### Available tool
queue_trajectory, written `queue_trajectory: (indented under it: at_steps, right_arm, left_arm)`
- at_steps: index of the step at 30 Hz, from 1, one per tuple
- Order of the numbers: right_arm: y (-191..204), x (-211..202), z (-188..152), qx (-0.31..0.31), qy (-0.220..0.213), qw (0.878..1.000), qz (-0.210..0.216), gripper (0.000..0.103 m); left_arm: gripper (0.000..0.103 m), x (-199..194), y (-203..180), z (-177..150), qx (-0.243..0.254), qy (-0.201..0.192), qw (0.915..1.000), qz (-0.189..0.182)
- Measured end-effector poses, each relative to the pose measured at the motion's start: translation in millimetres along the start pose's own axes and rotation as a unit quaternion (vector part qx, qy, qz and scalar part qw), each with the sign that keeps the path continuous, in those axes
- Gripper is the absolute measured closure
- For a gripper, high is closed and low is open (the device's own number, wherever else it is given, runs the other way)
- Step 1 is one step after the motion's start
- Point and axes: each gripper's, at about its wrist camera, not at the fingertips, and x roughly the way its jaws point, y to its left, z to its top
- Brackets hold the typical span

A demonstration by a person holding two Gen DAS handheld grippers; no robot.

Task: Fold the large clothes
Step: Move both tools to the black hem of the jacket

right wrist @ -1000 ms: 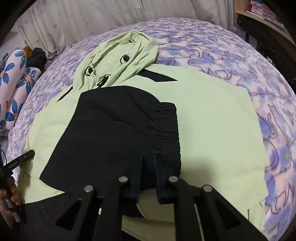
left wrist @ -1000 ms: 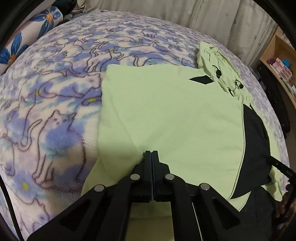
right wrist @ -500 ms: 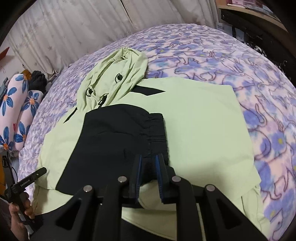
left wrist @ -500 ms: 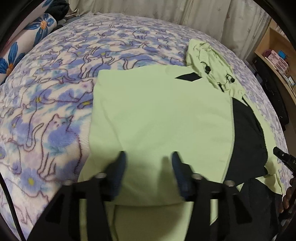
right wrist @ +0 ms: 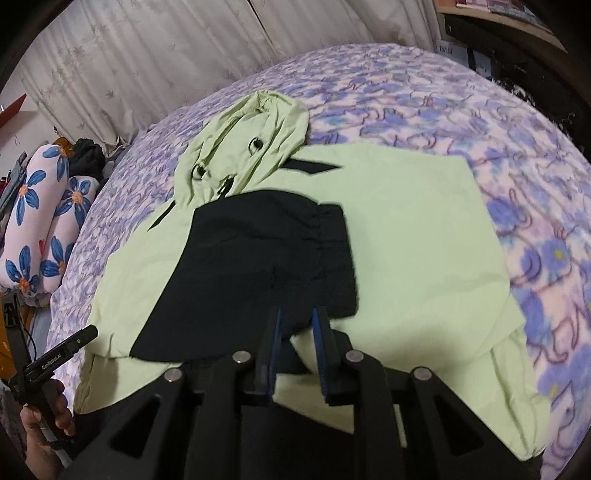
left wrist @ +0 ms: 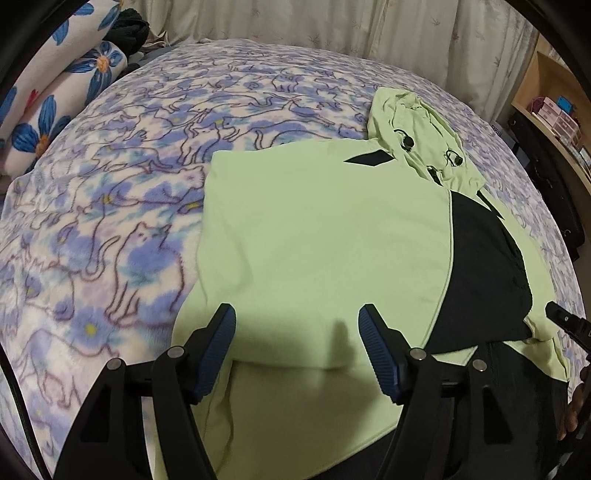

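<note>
A pale green hooded jacket with black panels (left wrist: 314, 240) lies flat on the purple cat-print fleece blanket (left wrist: 122, 206), hood toward the cream curtains (left wrist: 332, 26). The left gripper (left wrist: 297, 321), clamped shut on the jacket's near hem a second ago, has just been opening and now hangs spread above the green cloth, nothing between its jaws. The right gripper (right wrist: 298, 321) has also just been opening; its narrowly parted jaws hang above the folded black sleeve (right wrist: 266, 266), gripping nothing.

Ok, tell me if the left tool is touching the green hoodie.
Apart. In the left wrist view the left tool is open, nothing pinched; the green hoodie lies flat on the bed below its fingers, which have just been opening.
</note>
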Motion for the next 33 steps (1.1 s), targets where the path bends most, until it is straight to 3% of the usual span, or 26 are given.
queue_trajectory:
  at_steps: [3,7,19,26,33]
  right_arm:
    - [5,-5,-9,-0.006,-0.001,1.0,-0.004,0.066]
    - [10,-16,-18,-0.012,-0.005,1.0,-0.005,0.065]
    - [20,-62,-40,-0.046,-0.042,0.997,-0.052,0.064]
    - [16,-88,-53,-0.054,-0.059,0.995,-0.058,0.063]
    - [5,-121,-66,-0.076,-0.083,0.991,-0.076,0.063]
  left_arm:
    - [0.034,-11,-2,-8,0.003,-0.002,1.0,0.006]
    - [0.025,-28,-4,-18,0.002,-0.012,0.9998,0.016]
    - [0.024,-78,-2,-42,0.017,-0.036,0.9978,0.053]
    - [0.024,-116,1,-63,0.04,-0.066,0.9935,0.084]
    - [0.024,-147,18,-85,0.058,-0.072,0.9913,0.094]
